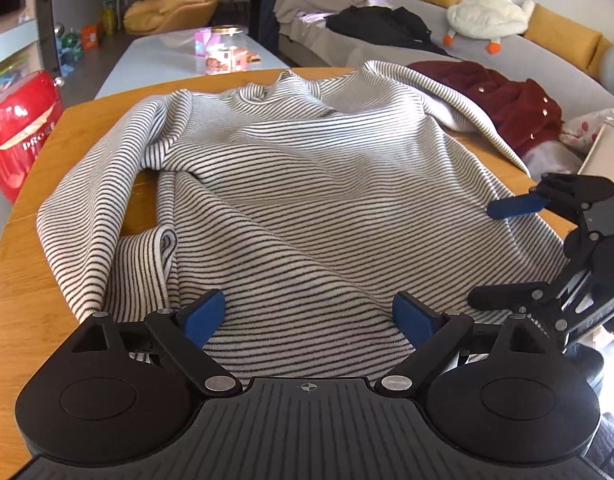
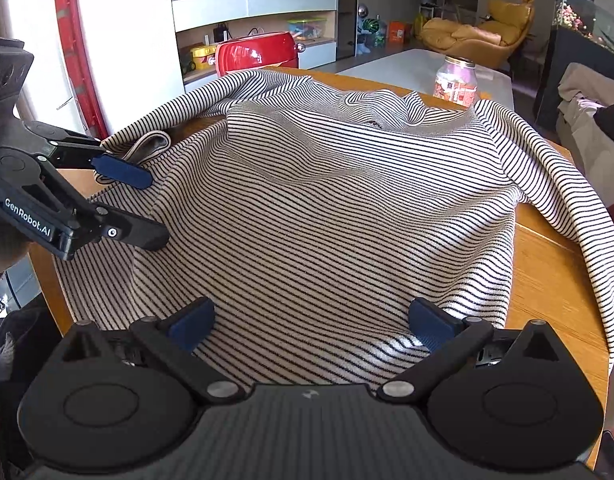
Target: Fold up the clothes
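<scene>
Left wrist: red jacket (image 1: pixel 511 104) beyond striped sweater (image 1: pixel 291 184)

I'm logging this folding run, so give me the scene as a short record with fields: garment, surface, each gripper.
garment: striped top, spread front-up but rumpled, neck at the far edge
sleeves: one lies doubled back beside the body, cuff near the hem; the other trails over the table's edge
surface: wooden table
left gripper: open, low over the hem
right gripper: open, low over the hem
</scene>
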Demonstrator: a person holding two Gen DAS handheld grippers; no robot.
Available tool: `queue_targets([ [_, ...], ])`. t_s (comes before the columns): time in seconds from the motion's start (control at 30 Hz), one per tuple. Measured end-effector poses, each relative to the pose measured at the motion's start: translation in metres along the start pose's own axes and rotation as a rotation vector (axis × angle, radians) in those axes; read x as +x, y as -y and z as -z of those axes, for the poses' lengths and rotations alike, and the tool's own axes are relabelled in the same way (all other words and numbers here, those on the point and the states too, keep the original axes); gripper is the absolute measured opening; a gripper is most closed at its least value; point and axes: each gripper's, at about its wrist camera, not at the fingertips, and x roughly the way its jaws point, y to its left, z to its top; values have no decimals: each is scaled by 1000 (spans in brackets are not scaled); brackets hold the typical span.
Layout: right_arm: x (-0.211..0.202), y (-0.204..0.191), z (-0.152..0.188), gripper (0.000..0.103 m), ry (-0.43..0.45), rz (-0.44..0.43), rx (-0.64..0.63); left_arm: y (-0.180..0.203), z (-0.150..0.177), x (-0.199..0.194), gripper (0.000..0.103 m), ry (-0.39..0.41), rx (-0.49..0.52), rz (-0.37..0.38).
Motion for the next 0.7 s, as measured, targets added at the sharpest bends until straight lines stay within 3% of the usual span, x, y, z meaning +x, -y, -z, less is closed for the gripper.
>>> queue_targets([
  [0.23, 10, 1, -17, 103, -86, 19, 26, -17, 4, -20, 93, -17, -1, -20],
  [0.43, 17, 1, -18, 103, -73, 47, 61, -14, -23, -34, 93, 124, -13, -1],
  [0.5, 15, 1, -14, 103, -47, 45, 53, -16, -38, -33, 93, 160, -4, -50],
  [0.57, 9, 3, -23, 101, 10, 98, -1, -26, -52, -25, 93, 172, 19, -139],
  [0.63, 1, 5, -35, 79, 75, 162, -65, -38, -65, -15, 93, 179, 47, -225],
  [0.7, -7, 7, -46, 74, 139, 227, -129, -50, -81, -1, 93, 180, 67, -272],
])
